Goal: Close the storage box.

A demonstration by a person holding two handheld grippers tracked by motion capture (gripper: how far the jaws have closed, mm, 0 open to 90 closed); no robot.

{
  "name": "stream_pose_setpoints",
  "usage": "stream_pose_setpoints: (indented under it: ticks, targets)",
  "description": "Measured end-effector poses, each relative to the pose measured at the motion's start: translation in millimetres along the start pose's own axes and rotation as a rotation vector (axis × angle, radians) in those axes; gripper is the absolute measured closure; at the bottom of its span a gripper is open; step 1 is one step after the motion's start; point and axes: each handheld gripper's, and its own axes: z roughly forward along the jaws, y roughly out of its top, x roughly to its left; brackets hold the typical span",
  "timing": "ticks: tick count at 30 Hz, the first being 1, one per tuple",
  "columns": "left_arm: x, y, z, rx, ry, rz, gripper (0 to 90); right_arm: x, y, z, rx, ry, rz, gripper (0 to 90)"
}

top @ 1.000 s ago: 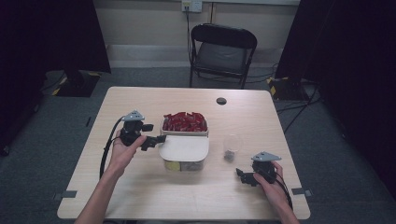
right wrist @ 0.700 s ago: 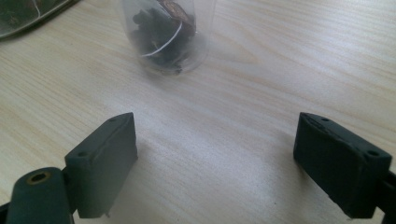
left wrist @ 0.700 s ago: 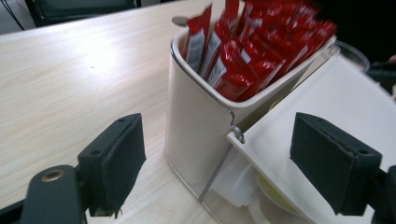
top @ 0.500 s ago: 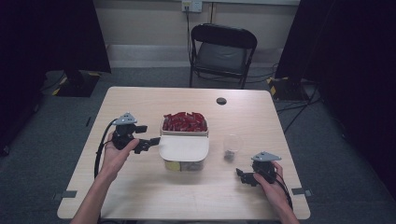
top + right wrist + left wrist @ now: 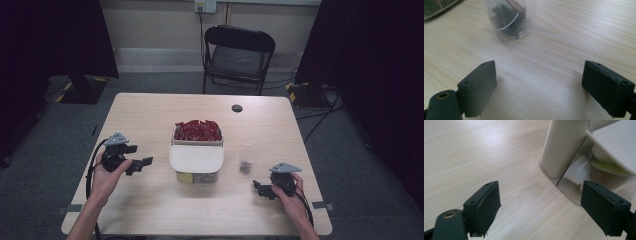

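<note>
Left gripper sits near the tabletop's left edge, just left of the white-lidded container at mid-tabletop; jaws have just been opening, nothing between them. Right gripper, near the front right corner, jaws wide apart, empty, clear cup just beyond.

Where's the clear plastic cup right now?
In the high view, the clear plastic cup stands on the table's right half, just right of the white-lidded container and ahead of the right gripper.
</note>
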Motion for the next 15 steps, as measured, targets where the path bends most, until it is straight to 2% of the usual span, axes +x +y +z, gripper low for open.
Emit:
stream_pose_setpoints:
  ticks: [2,5,6,7,10,13,15]
  targets:
    - [1.8,-11.4,-2.5,0.033,0.02,-0.001,16.0,0.0,0.0,0.0,0.001,0.001,0.001,12.1]
    - [3.7,-18.6,-4.3,0.043,0.034,-0.007,16.0,0.0,0.0,0.0,0.0,0.001,0.0,12.1]
    - [5.9,-25.0,-4.1,0.07,0.044,-0.011,16.0,0.0,0.0,0.0,0.001,0.001,0.0,12.1]
    - [5.9,-25.0,-4.1,0.07,0.044,-0.011,16.0,0.0,0.0,0.0,0.001,0.001,0.0,12.1]
    - [8.8,-35.2,-3.1,0.086,0.057,-0.048,17.0,-0.1,0.0,0.0,0.0,0.001,-0.001,12.1]
    - [12.2,-45.7,-2.0,0.113,0.07,-0.056,17.1,-0.1,0.0,0.0,0.0,0.001,0.0,12.1]
    - [16.2,-52.2,0.1,0.117,0.081,-0.083,17.3,0.0,0.0,0.0,0.001,0.0,0.0,12.1]
